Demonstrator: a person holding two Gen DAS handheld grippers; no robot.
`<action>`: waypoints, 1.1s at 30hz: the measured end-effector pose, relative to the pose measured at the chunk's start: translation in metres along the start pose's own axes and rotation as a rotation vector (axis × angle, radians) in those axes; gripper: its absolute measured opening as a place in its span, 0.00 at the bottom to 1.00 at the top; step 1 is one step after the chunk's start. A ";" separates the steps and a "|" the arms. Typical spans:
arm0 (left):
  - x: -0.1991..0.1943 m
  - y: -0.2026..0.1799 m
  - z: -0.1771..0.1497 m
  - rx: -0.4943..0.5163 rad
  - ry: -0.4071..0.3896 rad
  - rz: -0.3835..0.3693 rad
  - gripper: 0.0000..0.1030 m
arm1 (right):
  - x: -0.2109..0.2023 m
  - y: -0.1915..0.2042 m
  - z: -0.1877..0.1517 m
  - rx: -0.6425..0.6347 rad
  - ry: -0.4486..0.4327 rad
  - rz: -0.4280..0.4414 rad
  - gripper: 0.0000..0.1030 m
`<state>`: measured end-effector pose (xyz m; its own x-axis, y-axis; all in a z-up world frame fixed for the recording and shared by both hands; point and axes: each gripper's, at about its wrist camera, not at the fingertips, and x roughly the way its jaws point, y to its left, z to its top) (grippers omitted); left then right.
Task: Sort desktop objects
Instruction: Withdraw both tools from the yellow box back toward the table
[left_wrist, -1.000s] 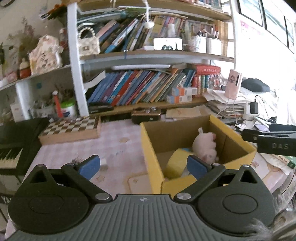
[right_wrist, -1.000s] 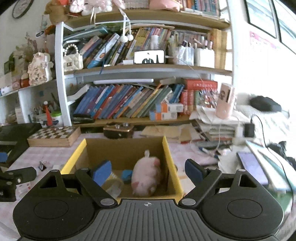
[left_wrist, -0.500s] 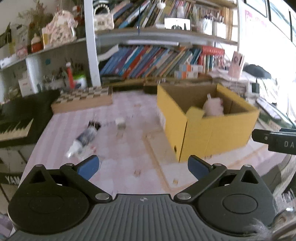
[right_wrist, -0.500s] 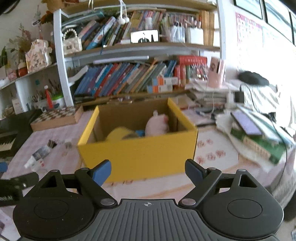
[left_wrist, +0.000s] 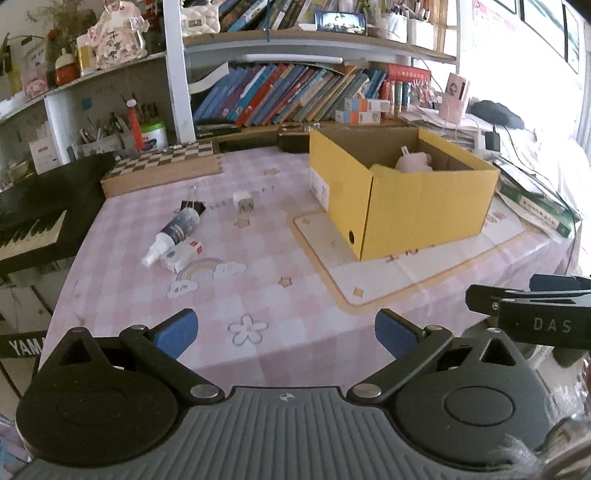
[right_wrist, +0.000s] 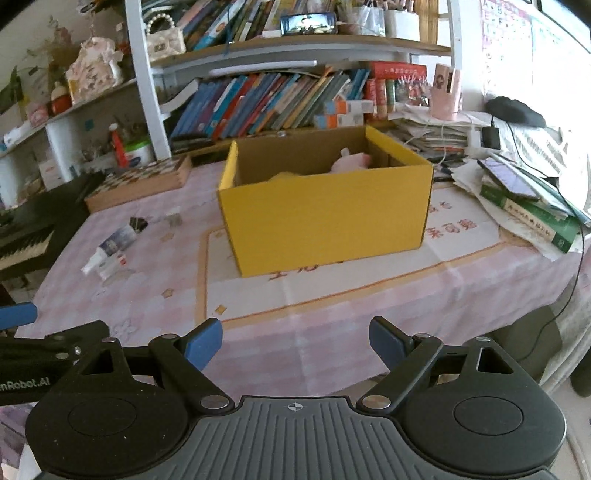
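A yellow cardboard box (left_wrist: 424, 206) (right_wrist: 325, 221) stands on the pink checked tablecloth with a pink plush toy (left_wrist: 413, 162) (right_wrist: 351, 162) inside. Left of it lie a small spray bottle (left_wrist: 173, 232) (right_wrist: 110, 243), a small white packet (left_wrist: 183, 254), a black binder clip (left_wrist: 194, 205) and a little white cube (left_wrist: 243, 201). My left gripper (left_wrist: 286, 330) hangs open and empty over the table's near edge. My right gripper (right_wrist: 295, 341) is open and empty too, in front of the box and well back from it.
A wooden chessboard box (left_wrist: 162, 170) sits at the back left beside a black keyboard (left_wrist: 33, 218). Bookshelves (left_wrist: 295, 92) line the back. Stacked books, papers and cables (right_wrist: 524, 199) crowd the right side. A printed mat (right_wrist: 332, 288) lies under the box.
Both grippers have pulled back from above the box toward the table's near edge and sunk lower. The box now appears from outside, and the loose items on the left have come into view.
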<state>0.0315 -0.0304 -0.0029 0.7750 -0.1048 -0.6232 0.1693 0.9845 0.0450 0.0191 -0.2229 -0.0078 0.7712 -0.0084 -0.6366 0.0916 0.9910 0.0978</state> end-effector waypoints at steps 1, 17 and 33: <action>-0.001 0.001 -0.002 0.003 0.004 -0.003 1.00 | -0.001 0.002 -0.002 0.002 0.005 0.001 0.86; -0.021 0.037 -0.029 -0.020 0.035 0.039 1.00 | -0.002 0.045 -0.020 -0.045 0.057 0.074 0.86; -0.040 0.084 -0.036 -0.108 -0.001 0.116 1.00 | -0.003 0.100 -0.020 -0.153 0.051 0.175 0.86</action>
<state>-0.0073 0.0614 -0.0022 0.7862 0.0101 -0.6179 0.0128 0.9994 0.0325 0.0134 -0.1211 -0.0115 0.7336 0.1682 -0.6584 -0.1400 0.9855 0.0957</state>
